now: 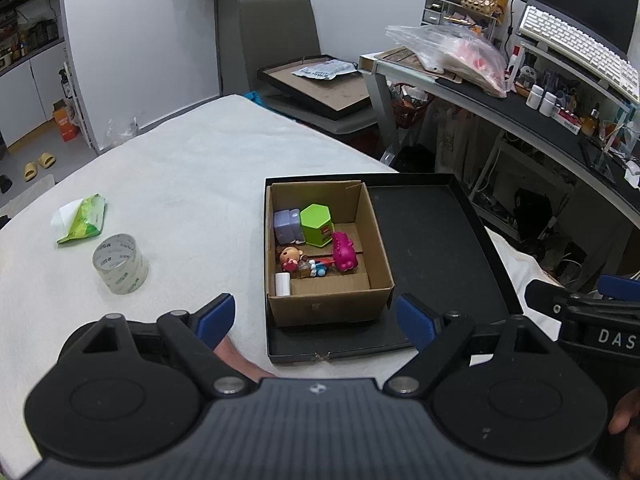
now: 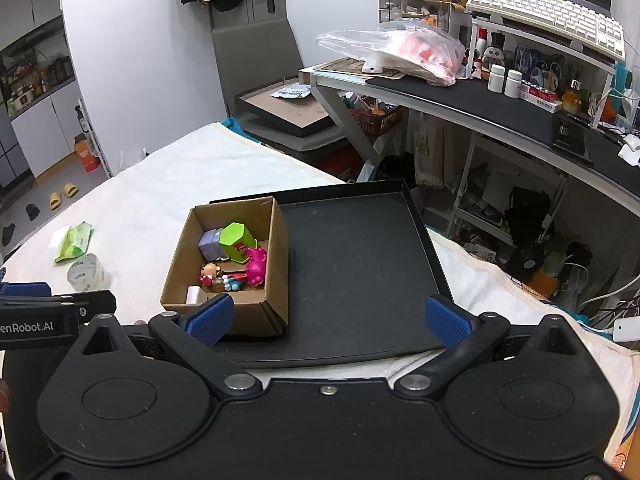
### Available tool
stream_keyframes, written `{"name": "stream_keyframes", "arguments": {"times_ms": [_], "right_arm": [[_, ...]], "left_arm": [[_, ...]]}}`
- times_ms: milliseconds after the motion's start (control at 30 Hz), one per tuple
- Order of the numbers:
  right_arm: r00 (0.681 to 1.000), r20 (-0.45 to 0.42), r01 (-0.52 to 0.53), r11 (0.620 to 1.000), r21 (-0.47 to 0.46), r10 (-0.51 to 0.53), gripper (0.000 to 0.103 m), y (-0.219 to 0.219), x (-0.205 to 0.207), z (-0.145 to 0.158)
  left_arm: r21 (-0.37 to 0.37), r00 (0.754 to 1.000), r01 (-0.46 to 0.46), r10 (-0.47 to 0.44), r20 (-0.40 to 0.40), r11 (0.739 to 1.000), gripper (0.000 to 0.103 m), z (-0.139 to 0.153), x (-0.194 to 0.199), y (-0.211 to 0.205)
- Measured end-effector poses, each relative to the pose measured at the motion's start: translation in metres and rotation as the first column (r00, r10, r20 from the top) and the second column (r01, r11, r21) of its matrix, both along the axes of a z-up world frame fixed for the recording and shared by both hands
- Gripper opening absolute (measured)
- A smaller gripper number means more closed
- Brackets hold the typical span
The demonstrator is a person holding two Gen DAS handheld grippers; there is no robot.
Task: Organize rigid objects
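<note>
Hovering spread and empty: left tongs, right tongs; tape roll left-forward, nearer left.

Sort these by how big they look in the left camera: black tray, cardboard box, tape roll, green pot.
1. Black tray
2. Cardboard box
3. Tape roll
4. Green pot, though it sits farther away, so that one is unsure.

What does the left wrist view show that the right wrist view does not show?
Only the left wrist view shows the open left gripper head-on, with the cardboard box right ahead of it. Only the right wrist view shows the open right gripper head-on, over the black tray. Both show the box's toys, the green hexagonal container and the tape roll on the white cloth.
</note>
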State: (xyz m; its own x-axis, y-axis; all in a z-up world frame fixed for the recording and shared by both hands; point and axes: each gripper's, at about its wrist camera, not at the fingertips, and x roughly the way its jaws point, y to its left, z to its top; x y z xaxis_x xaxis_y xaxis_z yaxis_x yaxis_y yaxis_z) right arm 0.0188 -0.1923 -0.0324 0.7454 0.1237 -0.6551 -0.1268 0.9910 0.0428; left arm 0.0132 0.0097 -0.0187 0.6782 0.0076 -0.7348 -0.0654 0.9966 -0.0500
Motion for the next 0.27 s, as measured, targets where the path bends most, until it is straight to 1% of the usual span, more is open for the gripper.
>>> {"name": "stream_keyframes", "arguments": {"times_ms": [133, 267], "right_arm": [[1.000, -0.003, 0.000, 1.000, 0.000, 0.000, 0.103, -0.0015, 0.0021, -0.0010], [1.000, -0.008, 0.007, 1.000, 0.000, -0.007, 0.103, -0.0034, 0.0035, -0.0041]], "left_arm": [[-0.001, 1.000, 0.004, -0.004, -0.001, 1.000, 0.087, -0.0021, 0.0008, -0.0018], [-0.019, 1.000, 0.014, -0.014, -0.004, 1.000, 0.087, -0.0057, 0.0044, -0.0014]]}}
